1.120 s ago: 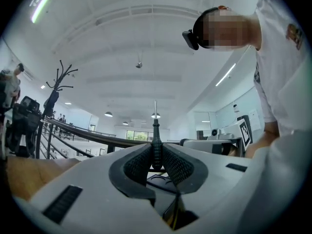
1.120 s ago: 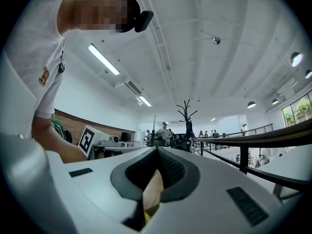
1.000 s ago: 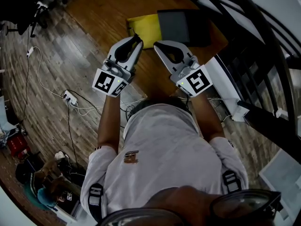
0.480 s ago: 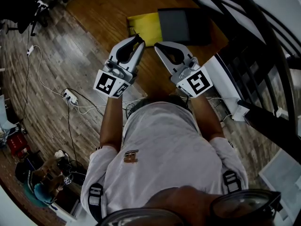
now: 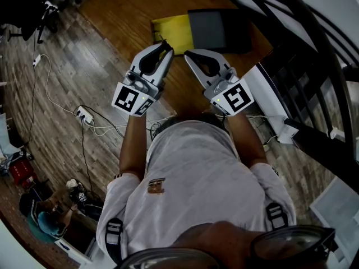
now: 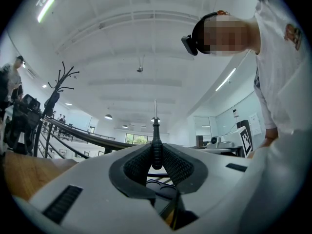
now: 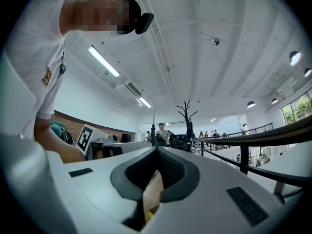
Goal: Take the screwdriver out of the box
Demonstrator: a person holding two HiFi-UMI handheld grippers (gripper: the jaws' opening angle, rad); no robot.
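Note:
In the left gripper view a slim black screwdriver [image 6: 155,141] stands upright between the ribbed pads, its thin metal shaft pointing up; my left gripper [image 6: 156,149] is shut on its handle. In the head view that left gripper [image 5: 166,45] hovers just in front of the open box [image 5: 173,33], which has a yellow inside and a dark grey lid [image 5: 216,31] laid open to the right. My right gripper [image 5: 188,54] hangs beside it, jaws together and empty. The right gripper view shows my right gripper [image 7: 156,149] shut, with the screwdriver [image 7: 153,126] visible beyond its tips.
The box lies on a brown wooden table [image 5: 129,10]. A black railing [image 5: 314,66] runs along the right. On the plank floor at the left lie cables and a white power strip [image 5: 84,116]. Another person [image 5: 47,220] crouches at the lower left.

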